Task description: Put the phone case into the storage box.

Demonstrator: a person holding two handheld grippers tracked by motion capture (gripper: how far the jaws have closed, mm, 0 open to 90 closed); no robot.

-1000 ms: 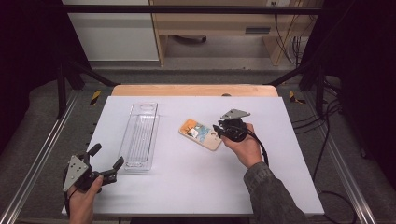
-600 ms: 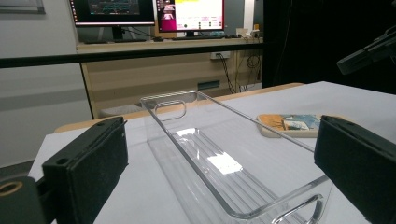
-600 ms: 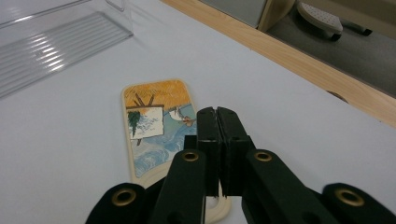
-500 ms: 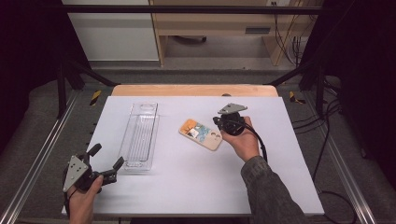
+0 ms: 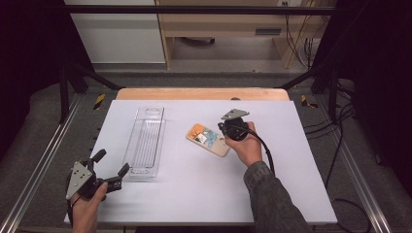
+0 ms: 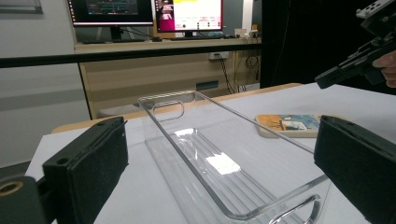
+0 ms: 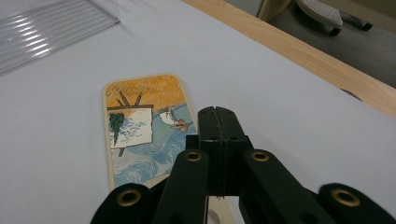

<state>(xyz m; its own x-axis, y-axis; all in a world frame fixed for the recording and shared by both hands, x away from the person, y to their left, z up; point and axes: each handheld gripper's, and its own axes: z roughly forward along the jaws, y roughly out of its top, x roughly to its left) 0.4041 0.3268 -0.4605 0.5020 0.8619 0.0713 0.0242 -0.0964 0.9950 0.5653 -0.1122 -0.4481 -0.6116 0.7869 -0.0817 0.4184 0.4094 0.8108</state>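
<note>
A flat cream-edged card (image 5: 208,140) with an orange and blue painted picture lies on the white table, right of centre. My right gripper (image 5: 222,127) is shut, its tips over the card's right end. In the right gripper view the closed jaws (image 7: 218,114) sit above the card (image 7: 140,126) with nothing between them; I cannot tell whether they touch it. A clear plastic tray (image 5: 145,141) lies lengthwise left of the card. My left gripper (image 5: 112,162) is open at the front left; in its view the jaws (image 6: 224,158) frame the tray's near end (image 6: 210,154).
A wooden strip (image 5: 201,93) runs along the table's far edge, and metal rails (image 5: 43,160) flank both sides. The table's front right has free white surface (image 5: 194,194). A black cable (image 5: 266,150) trails from the right gripper along the forearm.
The right gripper's jaws have closed, and the hand has shifted a little to the left over the card's end. The left hand and the tray have not moved.
</note>
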